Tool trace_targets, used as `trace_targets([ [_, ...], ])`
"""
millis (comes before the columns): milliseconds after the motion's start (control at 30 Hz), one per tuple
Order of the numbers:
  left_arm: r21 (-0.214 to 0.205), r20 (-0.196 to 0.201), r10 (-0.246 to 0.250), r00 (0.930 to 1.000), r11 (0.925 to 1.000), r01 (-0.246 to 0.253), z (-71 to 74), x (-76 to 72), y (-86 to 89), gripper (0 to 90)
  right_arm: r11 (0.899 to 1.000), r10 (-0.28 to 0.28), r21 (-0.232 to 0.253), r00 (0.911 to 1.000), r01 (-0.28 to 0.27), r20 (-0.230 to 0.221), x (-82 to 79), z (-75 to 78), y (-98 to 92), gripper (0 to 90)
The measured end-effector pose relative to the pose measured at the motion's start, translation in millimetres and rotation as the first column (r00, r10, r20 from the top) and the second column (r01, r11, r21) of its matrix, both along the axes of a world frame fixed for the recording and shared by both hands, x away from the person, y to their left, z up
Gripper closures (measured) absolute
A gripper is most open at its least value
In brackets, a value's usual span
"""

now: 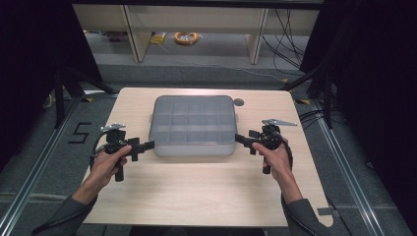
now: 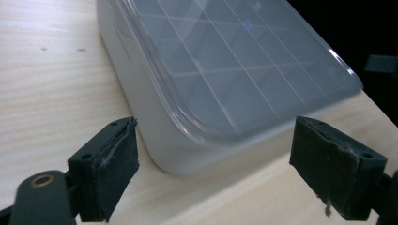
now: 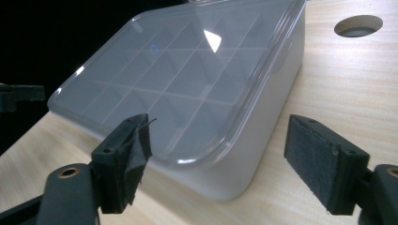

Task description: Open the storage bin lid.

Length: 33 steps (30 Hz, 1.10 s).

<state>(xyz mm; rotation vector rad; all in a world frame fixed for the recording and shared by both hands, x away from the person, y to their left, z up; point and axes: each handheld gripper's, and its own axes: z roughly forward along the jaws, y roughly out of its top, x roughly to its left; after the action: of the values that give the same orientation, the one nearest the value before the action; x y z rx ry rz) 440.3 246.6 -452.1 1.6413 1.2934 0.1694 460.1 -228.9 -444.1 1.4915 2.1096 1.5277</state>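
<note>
A: Where was the box?
B: Compartment box sat mid-table, toward the far edge; wide bare wood on its near side, narrower strips at both ends. Round hole just off its far right corner.
A: Grippers?
B: Left gripper at the box's near left corner, right gripper at its near right corner. Both had jaws spread wide, gripping nothing; each corner sat between the pads, no contact seen.
A: Box look?
B: Grey translucent, clear lid shut, grid of dividers visible through it; contents not discernible.
</note>
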Motion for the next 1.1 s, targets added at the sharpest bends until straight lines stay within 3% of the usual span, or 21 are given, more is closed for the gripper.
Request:
trace_targets([
  [167,-0.015,-0.019,0.017,0.9997,0.9997,-0.017,2.3,19.4,1.5,15.0,1.000,-0.006,0.008,1.0000,0.006,0.000,16.9,1.5,-1.8,25.2],
  [200,-0.010,-0.014,0.024,0.9996,0.9997,-0.024,2.4,22.7,1.6,15.0,0.999,-0.023,0.036,0.9991,0.025,-0.035,17.8,3.5,0.2,25.6],
  [267,-0.024,-0.025,0.032,0.9992,0.9992,-0.033,1.7,29.1,0.3,15.0,0.999,-0.023,0.023,0.9997,0.024,-0.006,30.1,3.0,-2.9,25.7],
  [567,-0.013,-0.035,0.035,0.9988,0.9993,-0.036,2.7,59.5,-8.7,16.0,0.999,-0.037,0.031,0.9988,0.038,-0.032,57.5,-3.4,4.8,30.2],
  [600,-0.012,-0.035,0.041,0.9986,0.9991,-0.041,2.9,63.1,-9.6,16.0,0.999,-0.037,0.031,0.9988,0.038,-0.032,57.5,-3.4,4.8,30.2],
  [633,-0.006,-0.038,0.041,0.9984,0.9991,-0.042,2.9,66.8,-9.7,16.1,0.997,-0.050,0.048,0.9966,0.053,-0.066,58.1,-2.9,8.3,30.9],
  [667,-0.010,-0.043,0.045,0.9980,0.9989,-0.046,2.7,70.3,-10.0,16.3,0.998,-0.036,0.042,0.9982,0.038,-0.048,61.2,-3.7,7.5,31.2],
  [767,-0.024,-0.061,0.057,0.9965,0.9980,-0.059,1.7,78.9,-11.6,16.8,0.998,-0.049,0.044,0.9968,0.052,-0.064,66.5,-5.6,12.2,32.3],
  [800,-0.024,-0.066,0.063,0.9959,0.9977,-0.064,1.2,81.1,-12.1,17.6,0.996,-0.057,0.058,0.9935,0.063,-0.099,67.7,-4.6,15.6,33.5],
  [867,-0.022,-0.076,0.065,0.9950,0.9975,-0.067,-0.2,84.9,-12.6,18.1,0.998,-0.047,0.049,0.9956,0.051,-0.081,70.0,-5.5,14.7,33.9],
  [900,-0.020,-0.080,0.071,0.9943,0.9971,-0.073,-0.6,86.2,-13.1,18.6,0.995,-0.065,0.066,0.9904,0.074,-0.122,69.7,-4.9,17.7,33.9],
  [933,-0.018,-0.078,0.071,0.9944,0.9972,-0.073,-1.0,87.3,-13.5,18.7,0.998,-0.050,0.039,0.9956,0.053,-0.079,73.0,-6.6,14.7,33.9],
  [1033,-0.021,-0.083,0.073,0.9939,0.9970,-0.075,-1.8,90.5,-14.3,19.5,0.997,-0.061,0.050,0.9924,0.066,-0.107,74.2,-6.7,17.3,35.1],
  [1067,-0.021,-0.084,0.079,0.9933,0.9965,-0.081,-2.0,91.6,-14.4,19.6,0.998,-0.057,0.033,0.9943,0.060,-0.091,76.3,-8.4,16.6,35.4],
  [1100,-0.019,-0.087,0.080,0.9929,0.9964,-0.082,-2.1,92.8,-14.4,19.9,0.996,-0.070,0.049,0.9893,0.077,-0.128,75.0,-7.6,18.6,35.7],
])
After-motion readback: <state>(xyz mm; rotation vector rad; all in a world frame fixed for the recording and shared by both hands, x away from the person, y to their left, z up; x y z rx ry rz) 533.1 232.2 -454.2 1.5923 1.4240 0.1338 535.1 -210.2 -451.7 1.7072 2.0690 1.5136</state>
